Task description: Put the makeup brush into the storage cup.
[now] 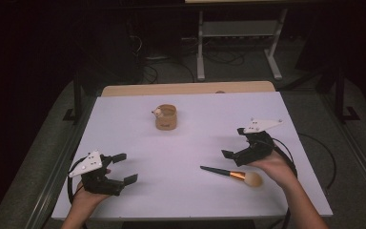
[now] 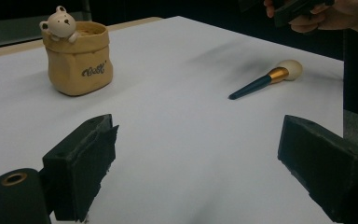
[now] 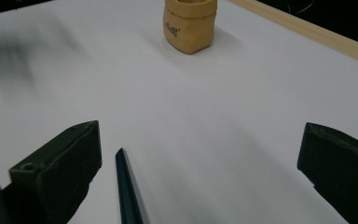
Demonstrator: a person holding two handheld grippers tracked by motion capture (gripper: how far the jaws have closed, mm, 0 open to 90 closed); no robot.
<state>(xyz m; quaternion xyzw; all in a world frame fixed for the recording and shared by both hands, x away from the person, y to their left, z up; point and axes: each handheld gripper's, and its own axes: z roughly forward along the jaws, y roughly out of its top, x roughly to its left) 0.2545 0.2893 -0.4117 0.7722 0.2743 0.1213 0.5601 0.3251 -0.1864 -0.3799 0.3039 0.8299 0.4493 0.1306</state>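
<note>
Black jaws gape empty on the left gripper (image 1: 124, 168), far from the light, rigid, dark-handled makeup brush with copper ferrule and fragile cream bristles (image 1: 232, 173) lying just below the equally open right gripper (image 1: 233, 143), best pinched mid-handle.

A dark-handled makeup brush with a gold collar and pale round bristle head (image 1: 232, 174) lies flat on the white-topped table (image 1: 181, 143), its handle tip between the spread jaws of the right gripper (image 3: 200, 154), nearer the left-hand jaw in that gripper's view. A tan bag-shaped ceramic pot with a small bear figure on its rim (image 1: 165, 117) stands well ahead of those jaws. From the left gripper (image 2: 196, 154), the pot (image 2: 78, 58) sits ahead beyond its left-hand jaw, and the brush (image 2: 266, 79) ahead toward its right-hand jaw, well apart from both.
</note>
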